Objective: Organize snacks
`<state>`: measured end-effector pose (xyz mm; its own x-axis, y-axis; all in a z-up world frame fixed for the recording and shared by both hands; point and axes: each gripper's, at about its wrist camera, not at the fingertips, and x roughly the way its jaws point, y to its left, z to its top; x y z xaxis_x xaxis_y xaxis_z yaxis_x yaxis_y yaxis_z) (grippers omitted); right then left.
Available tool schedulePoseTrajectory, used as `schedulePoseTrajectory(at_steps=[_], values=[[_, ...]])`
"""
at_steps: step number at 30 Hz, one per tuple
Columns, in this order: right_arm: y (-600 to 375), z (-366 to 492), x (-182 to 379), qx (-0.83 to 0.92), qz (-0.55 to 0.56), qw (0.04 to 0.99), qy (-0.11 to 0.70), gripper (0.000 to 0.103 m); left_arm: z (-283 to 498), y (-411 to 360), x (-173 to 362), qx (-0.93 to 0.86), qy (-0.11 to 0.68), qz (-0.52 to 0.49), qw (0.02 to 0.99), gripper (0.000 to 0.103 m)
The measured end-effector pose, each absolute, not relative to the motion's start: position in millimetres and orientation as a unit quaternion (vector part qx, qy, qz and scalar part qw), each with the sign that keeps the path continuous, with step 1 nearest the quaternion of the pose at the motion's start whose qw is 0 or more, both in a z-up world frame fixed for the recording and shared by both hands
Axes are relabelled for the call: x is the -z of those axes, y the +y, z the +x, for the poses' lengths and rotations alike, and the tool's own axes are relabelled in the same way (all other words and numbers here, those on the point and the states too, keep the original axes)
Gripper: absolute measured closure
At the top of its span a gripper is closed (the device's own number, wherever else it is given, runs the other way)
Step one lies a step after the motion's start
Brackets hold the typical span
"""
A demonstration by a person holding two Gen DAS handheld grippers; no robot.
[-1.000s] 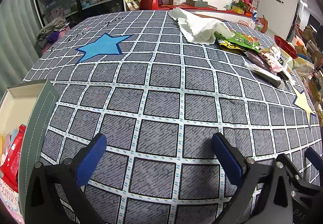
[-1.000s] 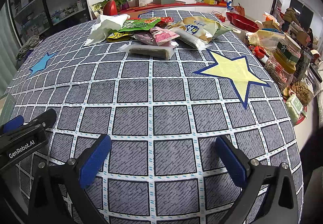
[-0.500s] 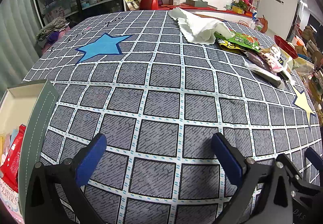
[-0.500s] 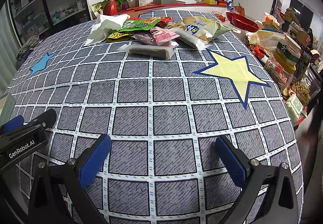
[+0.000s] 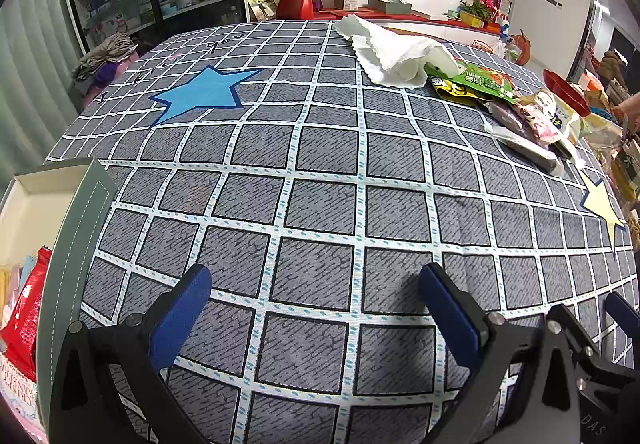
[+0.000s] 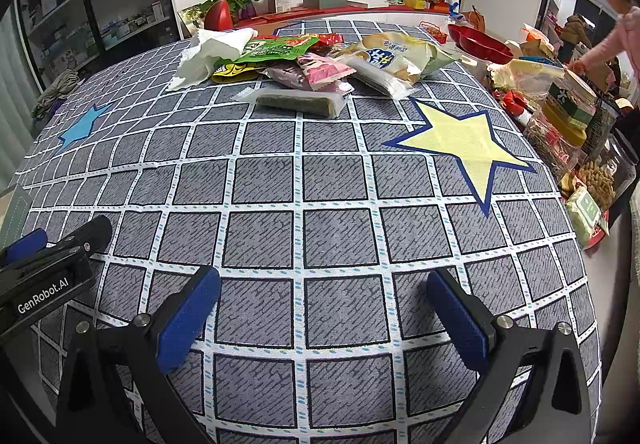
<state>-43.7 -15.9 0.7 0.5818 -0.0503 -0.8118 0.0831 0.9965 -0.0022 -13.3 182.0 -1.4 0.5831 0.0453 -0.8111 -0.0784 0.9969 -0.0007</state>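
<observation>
A pile of snack packets lies at the far side of the checked tablecloth; it also shows at the right in the left wrist view. A clear-wrapped bar lies nearest, with a green bag and a pale bread bag behind. An open box at the left edge holds a red packet. My left gripper is open and empty above the cloth. My right gripper is open and empty, well short of the pile.
A crumpled white paper towel lies beside the pile. A blue star and a yellow star are printed on the cloth. More packets and a red bowl crowd the right table edge. A person stands at far right.
Neither gripper has moved. A person in pink has come into view at the far right.
</observation>
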Motion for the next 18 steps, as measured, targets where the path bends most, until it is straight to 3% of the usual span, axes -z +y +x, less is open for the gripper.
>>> schedulePoseTrajectory(at_steps=[18], values=[[-15.8, -43.8, -0.9, 0.038, 0.018, 0.889, 0.456, 0.000, -13.6, 181.5, 1.3, -0.035, 0.455, -0.018, 0.890, 0.000]])
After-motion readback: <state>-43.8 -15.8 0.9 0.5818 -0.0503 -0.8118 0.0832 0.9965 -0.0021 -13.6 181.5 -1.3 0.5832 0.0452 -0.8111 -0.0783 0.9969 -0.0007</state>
